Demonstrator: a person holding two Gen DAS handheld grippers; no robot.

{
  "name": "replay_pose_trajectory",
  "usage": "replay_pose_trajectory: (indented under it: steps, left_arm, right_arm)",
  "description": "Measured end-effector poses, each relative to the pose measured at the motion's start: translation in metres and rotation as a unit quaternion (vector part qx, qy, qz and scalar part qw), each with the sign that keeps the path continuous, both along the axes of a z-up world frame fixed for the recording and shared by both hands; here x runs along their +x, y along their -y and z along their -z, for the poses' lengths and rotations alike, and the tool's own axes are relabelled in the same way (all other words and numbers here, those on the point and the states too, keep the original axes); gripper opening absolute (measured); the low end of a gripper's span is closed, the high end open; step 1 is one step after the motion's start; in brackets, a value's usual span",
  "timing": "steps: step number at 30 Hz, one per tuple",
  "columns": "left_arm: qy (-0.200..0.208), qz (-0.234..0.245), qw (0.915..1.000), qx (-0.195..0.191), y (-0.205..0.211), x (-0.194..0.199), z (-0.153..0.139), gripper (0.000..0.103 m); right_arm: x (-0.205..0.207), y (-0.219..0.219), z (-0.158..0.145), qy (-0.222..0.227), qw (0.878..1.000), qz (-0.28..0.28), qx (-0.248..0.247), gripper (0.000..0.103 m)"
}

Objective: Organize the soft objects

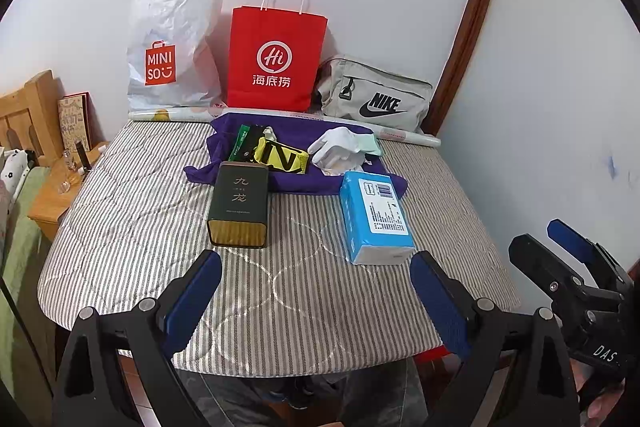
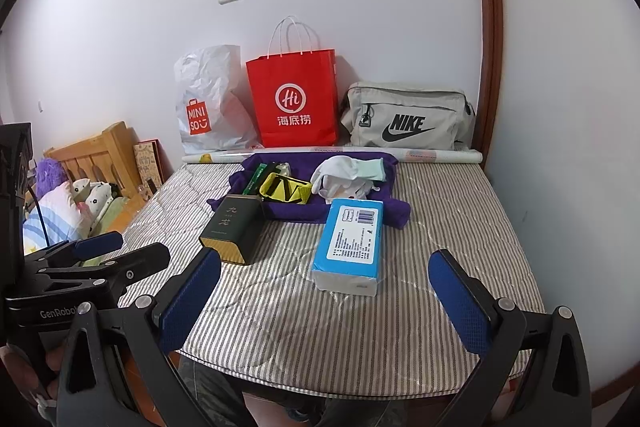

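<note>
Striped table (image 1: 160,211) holds tissue pack (image 1: 376,217), tin (image 1: 239,209); both grippers' jaws wide, empty.

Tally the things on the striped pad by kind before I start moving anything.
Bags at the wall: 3 (Miniso bag, red bag, Nike bag)
Boxes or packs: 2 (dark tin, blue tissue pack)
Purple cloth: 1
White gloves: 1 bundle
Total: 7
</note>
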State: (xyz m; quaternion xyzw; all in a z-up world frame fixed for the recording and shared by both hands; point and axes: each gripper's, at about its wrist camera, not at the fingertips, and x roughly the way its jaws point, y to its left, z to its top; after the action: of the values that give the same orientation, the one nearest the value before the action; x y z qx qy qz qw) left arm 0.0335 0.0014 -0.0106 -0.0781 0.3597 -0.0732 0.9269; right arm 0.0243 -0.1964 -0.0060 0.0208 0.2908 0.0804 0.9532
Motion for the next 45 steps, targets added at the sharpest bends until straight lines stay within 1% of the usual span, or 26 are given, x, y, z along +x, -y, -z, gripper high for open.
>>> replay_pose_trajectory:
  steps: [45]
  left_arm:
    - [0.009,0.006,0.9999,0.003,0.005,-0.008,-0.01,0.095]
  right_arm:
    - [-0.004,0.001,-0.011,0.006,1.0,-0.007,-0.007,0.102]
